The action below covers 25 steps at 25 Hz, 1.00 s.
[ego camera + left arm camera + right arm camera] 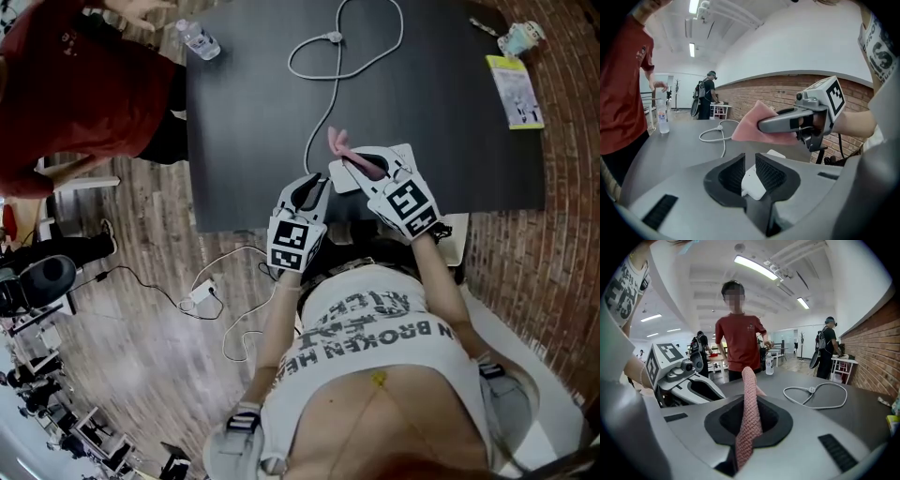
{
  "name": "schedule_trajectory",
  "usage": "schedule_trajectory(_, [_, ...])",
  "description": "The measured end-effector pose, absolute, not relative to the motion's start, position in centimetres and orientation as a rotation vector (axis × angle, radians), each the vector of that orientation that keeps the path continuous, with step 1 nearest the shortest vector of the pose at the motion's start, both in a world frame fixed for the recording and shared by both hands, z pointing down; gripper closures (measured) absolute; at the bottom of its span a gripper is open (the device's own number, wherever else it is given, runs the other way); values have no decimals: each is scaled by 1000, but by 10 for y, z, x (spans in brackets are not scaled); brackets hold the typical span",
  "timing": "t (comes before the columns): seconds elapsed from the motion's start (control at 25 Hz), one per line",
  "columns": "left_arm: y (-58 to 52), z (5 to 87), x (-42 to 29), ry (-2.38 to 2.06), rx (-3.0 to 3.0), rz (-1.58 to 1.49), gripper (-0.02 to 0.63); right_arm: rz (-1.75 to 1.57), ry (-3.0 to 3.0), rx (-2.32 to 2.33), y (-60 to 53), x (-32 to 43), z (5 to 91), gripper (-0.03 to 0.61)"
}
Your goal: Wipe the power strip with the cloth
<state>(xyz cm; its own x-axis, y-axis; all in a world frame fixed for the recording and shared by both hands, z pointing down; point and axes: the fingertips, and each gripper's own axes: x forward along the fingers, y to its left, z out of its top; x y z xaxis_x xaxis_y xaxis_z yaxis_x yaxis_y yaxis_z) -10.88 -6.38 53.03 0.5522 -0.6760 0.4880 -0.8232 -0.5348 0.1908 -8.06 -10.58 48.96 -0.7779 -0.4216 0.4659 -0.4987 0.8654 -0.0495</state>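
Dark bench [244, 112], white power strip [752, 185] at near edge
L tongs [309, 187] narrowly parted, strip end in the gap; R tongs [749, 418] clamped on pink cloth [337, 142]

There are 2 grippers, the left gripper [311, 187] and the right gripper [357, 164], 1 pink cloth [749, 380], 1 white power strip [753, 183] with 1 cable [330, 89], 1 table [244, 131], 1 water bottle [199, 40] and 1 yellow card [514, 91].
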Motion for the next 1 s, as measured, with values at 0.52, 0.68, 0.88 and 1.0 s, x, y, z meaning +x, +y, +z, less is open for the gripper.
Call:
schedule_trajectory(0.52, [-47, 631, -73, -878, 2390, 879, 414, 315, -2422, 584, -107, -75, 571, 561])
schedule_trajectory(0.68, [-44, 658, -71, -830, 2332, 1015, 342, 319, -2397, 540, -108, -77, 587, 561])
schedule_trajectory(0.88, [-43, 684, -72, -787, 2293, 1182, 328, 314, -2345, 463, -104, -84, 605, 561])
schedule_trajectory(1.0, [-48, 693, -72, -773, 2288, 1266, 328, 307, -2304, 388, -100, -91, 616, 561])
